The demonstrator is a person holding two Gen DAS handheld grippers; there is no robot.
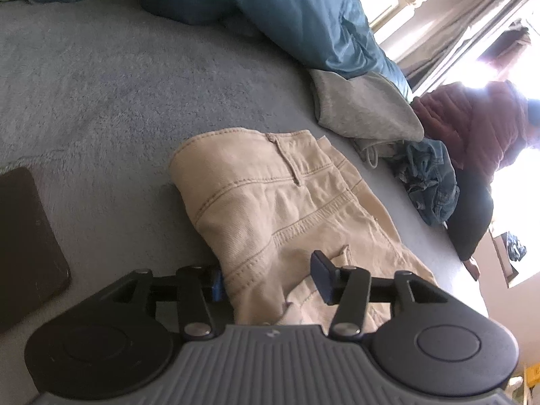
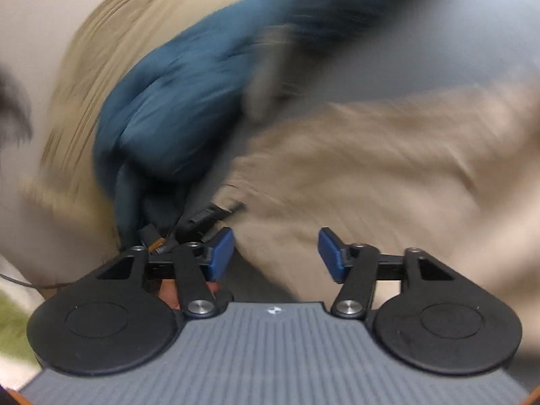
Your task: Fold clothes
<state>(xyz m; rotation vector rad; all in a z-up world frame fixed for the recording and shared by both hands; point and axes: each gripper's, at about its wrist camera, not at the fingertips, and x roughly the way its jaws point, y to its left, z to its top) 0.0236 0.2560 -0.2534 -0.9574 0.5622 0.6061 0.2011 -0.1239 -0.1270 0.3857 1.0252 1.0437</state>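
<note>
Left gripper (image 1: 268, 278): fingers spread wide, nothing between the pads. Right gripper (image 2: 276, 254): fingers spread wide, likewise unloaded.

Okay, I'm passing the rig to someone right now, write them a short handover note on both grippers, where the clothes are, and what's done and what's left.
Left gripper: open, low over the tan trousers, its fingers either side of the cloth, nothing clamped.
Right gripper: open, holds nothing. Its view is motion-blurred, with tan cloth and a blue garment ahead.
Trousers: on the grey bed cover, apparently folded at least once, waistband at the far end.
Left to do: finish that fold if needed. Unfolded at the far edge lie the blue jacket, a grey garment, crumpled denim and a maroon piece.
</note>
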